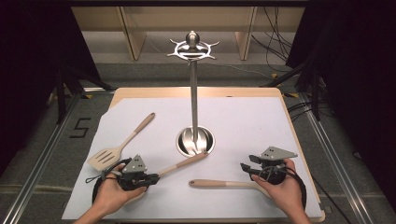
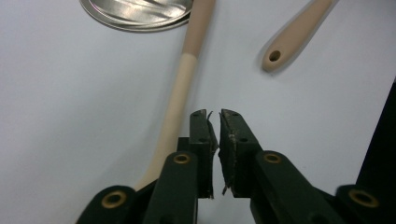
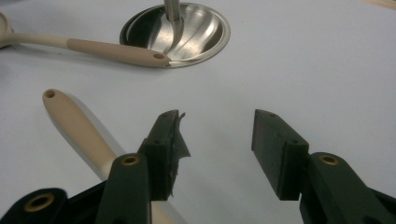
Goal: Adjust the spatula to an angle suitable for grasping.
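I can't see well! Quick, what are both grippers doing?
Left gripper: shut, holding nothing.
Right gripper: open, holding nothing.

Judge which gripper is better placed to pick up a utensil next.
Right, probably. The right gripper has open jaws beside the lower spoon's handle. The left gripper is shut, with nothing between its jaws, next to the two-tone handle.

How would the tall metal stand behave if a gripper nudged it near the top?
The stand is a thin pole on a small round base, so a push up high would probably tip it rather than slide it. The polished steel looks slippery to grip. The spoon handle resting against the base might be knocked aside.
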A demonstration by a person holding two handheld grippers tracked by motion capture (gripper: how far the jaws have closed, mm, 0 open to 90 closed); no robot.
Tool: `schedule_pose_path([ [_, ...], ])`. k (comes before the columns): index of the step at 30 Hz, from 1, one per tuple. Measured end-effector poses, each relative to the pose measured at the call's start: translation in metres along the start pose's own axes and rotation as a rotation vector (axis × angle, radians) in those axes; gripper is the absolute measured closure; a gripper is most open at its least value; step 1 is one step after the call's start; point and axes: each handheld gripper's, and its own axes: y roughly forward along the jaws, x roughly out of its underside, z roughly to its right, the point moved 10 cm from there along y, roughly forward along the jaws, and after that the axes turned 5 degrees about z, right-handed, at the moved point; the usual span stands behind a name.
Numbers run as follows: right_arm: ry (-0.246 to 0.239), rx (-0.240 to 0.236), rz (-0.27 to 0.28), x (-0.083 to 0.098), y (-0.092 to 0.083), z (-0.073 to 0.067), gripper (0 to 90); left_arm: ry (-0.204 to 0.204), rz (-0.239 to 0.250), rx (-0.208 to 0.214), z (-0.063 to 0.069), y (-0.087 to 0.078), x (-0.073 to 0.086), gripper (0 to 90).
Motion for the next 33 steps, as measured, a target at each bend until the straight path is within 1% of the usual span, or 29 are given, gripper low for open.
schedule_pose_path([
  [1, 0.005, 0.0, -0.003, 0.0, 0.0, 0.0, 52.8, -0.008, -0.009, 0.002, 0.001, 0.001, 0.001, 84.8],
  [2, 0.012, 0.002, -0.006, 0.001, -0.001, -0.001, 52.9, -0.014, -0.021, 0.015, 0.004, 0.002, 0.003, 86.1],
  [3, -0.008, 0.003, -0.005, 0.0, -0.001, 0.0, 53.0, -0.016, -0.03, 0.007, 0.003, 0.002, 0.005, 87.3],
  [4, -0.008, 0.003, -0.005, 0.0, -0.001, 0.0, 53.0, -0.016, -0.03, 0.007, 0.003, 0.002, 0.005, 88.2],
  [6, -0.002, 0.0, -0.011, 0.001, -0.001, -0.001, 53.3, -0.014, -0.045, 0.023, 0.006, 0.003, 0.006, 88.9],
  [7, 0.006, -0.001, -0.014, 0.001, -0.001, -0.002, 53.4, -0.009, -0.055, 0.014, 0.006, 0.003, 0.007, 89.0],
  [8, -0.003, 0.002, -0.005, 0.0, 0.0, -0.002, 53.6, -0.01, -0.056, 0.02, 0.007, 0.003, 0.007, 89.1],
  [9, -0.003, 0.002, -0.005, 0.0, 0.0, -0.002, 53.6, -0.002, -0.066, 0.023, 0.008, 0.002, 0.008, 89.1],
  [10, -0.03, -0.005, -0.006, -0.001, 0.0, -0.001, 53.7, -0.003, -0.069, 0.013, 0.008, 0.002, 0.008, 89.1],
  [11, -0.04, 0.006, -0.001, -0.001, 0.0, 0.001, 53.8, -0.001, -0.072, 0.012, 0.007, 0.002, 0.008, 89.1],
  [12, -0.041, 0.005, -0.001, -0.001, 0.0, 0.001, 53.9, -0.004, -0.068, 0.011, 0.006, 0.001, 0.007, 89.1],
  [13, -0.026, -0.002, 0.004, -0.001, 0.001, -0.001, 54.1, -0.014, -0.068, 0.011, 0.005, 0.0, 0.006, 89.1],
  [14, -0.021, -0.006, -0.004, -0.001, 0.001, -0.001, 54.1, -0.014, -0.073, -0.003, 0.003, -0.001, 0.007, 89.1],
  [15, -0.014, 0.012, -0.002, -0.001, 0.0, 0.0, 54.2, -0.015, -0.085, 0.011, 0.003, -0.002, 0.008, 89.1],
  [16, 0.005, 0.002, -0.016, 0.001, -0.001, -0.002, 54.3, -0.021, -0.087, -0.003, 0.003, -0.002, 0.009, 89.1],
  [17, 0.003, 0.0, -0.015, 0.001, -0.001, -0.001, 54.5, -0.022, -0.092, 0.013, 0.005, -0.002, 0.01, 89.2],
  [19, 0.007, -0.001, -0.015, 0.001, -0.001, -0.002, 54.5, -0.005, -0.116, 0.031, 0.01, 0.001, 0.013, 89.2],
  [20, 0.001, -0.002, -0.014, 0.0, 0.0, -0.002, 54.6, 0.003, -0.128, 0.045, 0.013, 0.003, 0.014, 89.2],
  [21, -0.023, -0.01, -0.012, 0.0, 0.001, -0.001, 54.6, 0.047, -0.179, 0.062, 0.015, 0.003, 0.018, 89.2],
  [22, -0.023, -0.01, -0.012, 0.0, 0.001, -0.001, 54.6, 0.06, -0.195, 0.071, 0.016, 0.004, 0.02, 89.2],
  [23, -0.025, -0.01, -0.013, 0.0, 0.001, -0.001, 54.6, 0.063, -0.208, 0.074, 0.017, 0.005, 0.021, 89.2],
  [24, -0.027, -0.012, -0.011, 0.0, 0.001, -0.002, 54.6, 0.058, -0.21, 0.09, 0.02, 0.008, 0.023, 89.2],
  [25, -0.021, 0.001, -0.009, 0.0, 0.0, -0.001, 54.6, 0.015, -0.184, 0.082, 0.023, 0.012, 0.022, 89.2],
  [26, -0.014, 0.003, -0.01, 0.0, 0.0, -0.002, 54.6, 0.039, -0.211, 0.089, 0.021, 0.01, 0.025, 89.2],
  [27, -0.033, 0.006, -0.006, -0.001, 0.0, 0.0, 54.6, 0.021, -0.203, 0.082, 0.021, 0.012, 0.026, 89.2],
  [28, -0.028, 0.002, -0.008, 0.0, 0.001, 0.0, 54.7, 0.054, -0.241, 0.078, 0.018, 0.01, 0.03, 89.2],
  [30, -0.031, -0.001, -0.006, 0.0, 0.001, 0.0, 54.6, 0.055, -0.259, 0.065, 0.017, 0.01, 0.033, 89.2],
  [31, -0.038, 0.008, -0.005, -0.001, 0.0, 0.001, 54.7, 0.054, -0.265, 0.059, 0.016, 0.011, 0.035, 89.2],
  [33, -0.04, 0.007, -0.004, -0.001, 0.0, 0.001, 54.6, 0.053, -0.277, 0.056, 0.016, 0.012, 0.038, 89.2],
])
